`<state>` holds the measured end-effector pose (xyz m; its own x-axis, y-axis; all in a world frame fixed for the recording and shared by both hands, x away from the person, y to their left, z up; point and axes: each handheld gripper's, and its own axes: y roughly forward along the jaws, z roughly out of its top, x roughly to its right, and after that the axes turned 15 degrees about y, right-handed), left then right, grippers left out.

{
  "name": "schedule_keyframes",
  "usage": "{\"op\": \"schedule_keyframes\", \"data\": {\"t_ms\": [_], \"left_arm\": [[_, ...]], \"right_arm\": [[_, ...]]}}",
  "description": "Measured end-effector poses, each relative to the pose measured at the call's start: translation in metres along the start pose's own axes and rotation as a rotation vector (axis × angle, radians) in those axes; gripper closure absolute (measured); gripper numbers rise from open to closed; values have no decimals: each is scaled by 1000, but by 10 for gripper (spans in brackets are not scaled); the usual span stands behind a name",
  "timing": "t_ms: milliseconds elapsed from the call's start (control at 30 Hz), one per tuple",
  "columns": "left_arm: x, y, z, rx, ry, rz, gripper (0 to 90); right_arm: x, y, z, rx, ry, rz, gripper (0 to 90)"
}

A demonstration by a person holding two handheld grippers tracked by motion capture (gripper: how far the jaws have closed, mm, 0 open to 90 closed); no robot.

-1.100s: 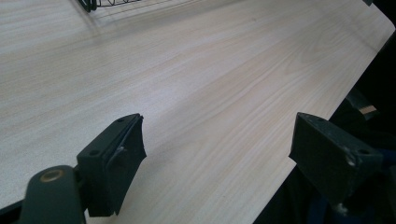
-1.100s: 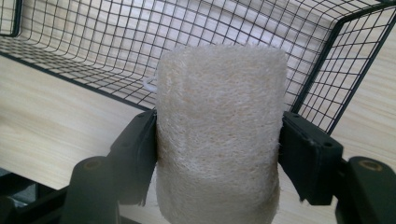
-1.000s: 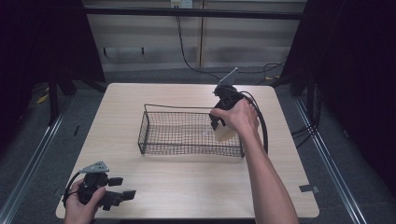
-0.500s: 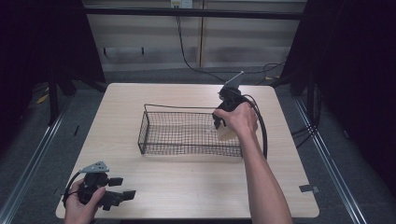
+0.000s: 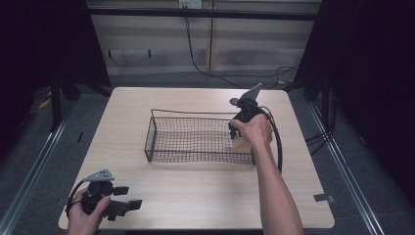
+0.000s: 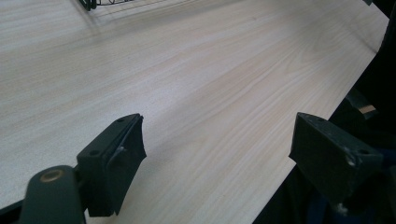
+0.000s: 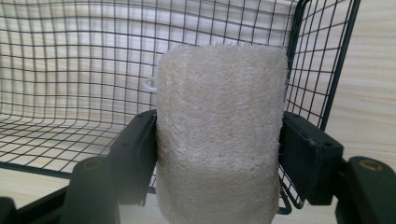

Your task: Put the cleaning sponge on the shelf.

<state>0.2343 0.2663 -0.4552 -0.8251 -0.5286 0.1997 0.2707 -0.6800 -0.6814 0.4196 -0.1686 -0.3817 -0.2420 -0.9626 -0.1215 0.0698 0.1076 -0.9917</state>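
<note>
Loofah sponge (image 7: 219,135) is clamped between the right tool's (image 7: 219,154) jaws, low over the wire basket's (image 5: 195,142) near corner, not yet released; left tool (image 6: 224,158) idle, gaping wide over the table (image 6: 210,70).

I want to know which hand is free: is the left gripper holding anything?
No: in the left gripper view the left gripper has its jaws wide apart over the bare wooden table with nothing between them.
</note>
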Motion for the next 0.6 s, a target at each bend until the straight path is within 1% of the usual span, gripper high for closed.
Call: {"op": "schedule_keyframes", "data": {"t_ms": [133,233,400,467,600], "left_arm": [[0,0,0,0,3,-2,174],[1,1,0,2,2,2,174],[1,1,0,1,0,1,174],[0,0,0,-1,7,-3,174],[1,0,0,4,1,3,174]], "right_arm": [[3,7,0,-6,9,2,331],[4,10,1,-2,23,-8,331],[5,18,0,-16,26,-9,330],[5,20,1,-18,29,-18,330],[6,26,1,-21,32,-26,330]]}}
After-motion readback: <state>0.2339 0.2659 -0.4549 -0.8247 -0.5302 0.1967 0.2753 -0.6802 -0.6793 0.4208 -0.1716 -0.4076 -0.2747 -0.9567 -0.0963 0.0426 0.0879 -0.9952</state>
